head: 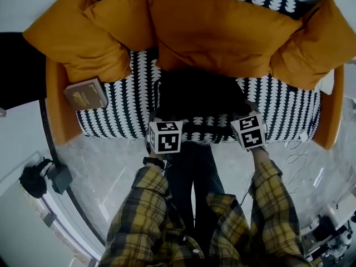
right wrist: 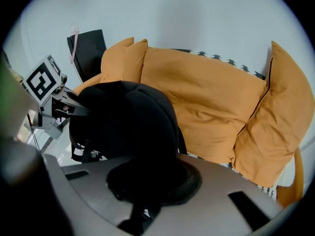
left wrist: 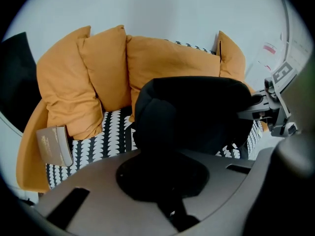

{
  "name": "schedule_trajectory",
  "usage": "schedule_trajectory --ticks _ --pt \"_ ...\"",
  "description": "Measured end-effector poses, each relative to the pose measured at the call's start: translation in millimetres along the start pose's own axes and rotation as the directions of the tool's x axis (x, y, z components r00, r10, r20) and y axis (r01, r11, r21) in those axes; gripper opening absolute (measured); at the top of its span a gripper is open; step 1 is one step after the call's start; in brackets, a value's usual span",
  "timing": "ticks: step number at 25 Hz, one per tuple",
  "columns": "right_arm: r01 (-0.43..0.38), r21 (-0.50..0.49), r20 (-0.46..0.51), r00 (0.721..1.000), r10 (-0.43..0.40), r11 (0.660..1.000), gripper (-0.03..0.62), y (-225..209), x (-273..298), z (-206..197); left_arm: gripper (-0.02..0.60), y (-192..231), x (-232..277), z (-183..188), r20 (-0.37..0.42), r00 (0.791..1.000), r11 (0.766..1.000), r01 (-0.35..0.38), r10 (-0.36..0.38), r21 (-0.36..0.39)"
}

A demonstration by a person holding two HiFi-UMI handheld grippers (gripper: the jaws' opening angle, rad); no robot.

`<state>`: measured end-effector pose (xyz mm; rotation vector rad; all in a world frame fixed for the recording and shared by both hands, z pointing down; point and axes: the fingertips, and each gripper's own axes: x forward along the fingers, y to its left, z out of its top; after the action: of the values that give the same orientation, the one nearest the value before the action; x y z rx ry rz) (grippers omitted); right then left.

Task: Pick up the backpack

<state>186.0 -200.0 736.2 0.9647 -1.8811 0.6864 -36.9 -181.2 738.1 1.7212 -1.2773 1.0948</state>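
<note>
Left gripper [left wrist: 165,181] and right gripper [right wrist: 147,181] each pinch the backpack [left wrist: 192,112] just ahead; its weight might pull the thin fabric free.

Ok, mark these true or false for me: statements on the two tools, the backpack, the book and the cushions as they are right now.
1. The left tool and the right tool are both shut on the backpack. True.
2. The book lies at the right end of the sofa. False: it lies at the left end, beside an orange cushion.
3. The backpack is black. True.
4. The cushions are blue. False: they are orange.
</note>
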Motion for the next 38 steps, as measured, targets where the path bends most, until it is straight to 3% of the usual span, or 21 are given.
schedule_trajectory --ticks 18,27,38 --pt "0.016 0.018 0.058 0.998 -0.017 1.000 0.044 22 -75 31 0.035 1 -81 13 0.054 0.998 0.999 0.018 -0.016 -0.038" --pt "0.061 0.050 0.164 0.984 -0.068 0.997 0.044 32 -138 73 0.035 11 -146 52 0.172 0.985 0.993 0.038 -0.018 -0.113" --pt "0.109 0.060 0.293 0.948 -0.122 0.992 0.044 39 -224 127 0.035 16 -227 107 0.315 0.948 0.996 0.058 -0.033 -0.068"
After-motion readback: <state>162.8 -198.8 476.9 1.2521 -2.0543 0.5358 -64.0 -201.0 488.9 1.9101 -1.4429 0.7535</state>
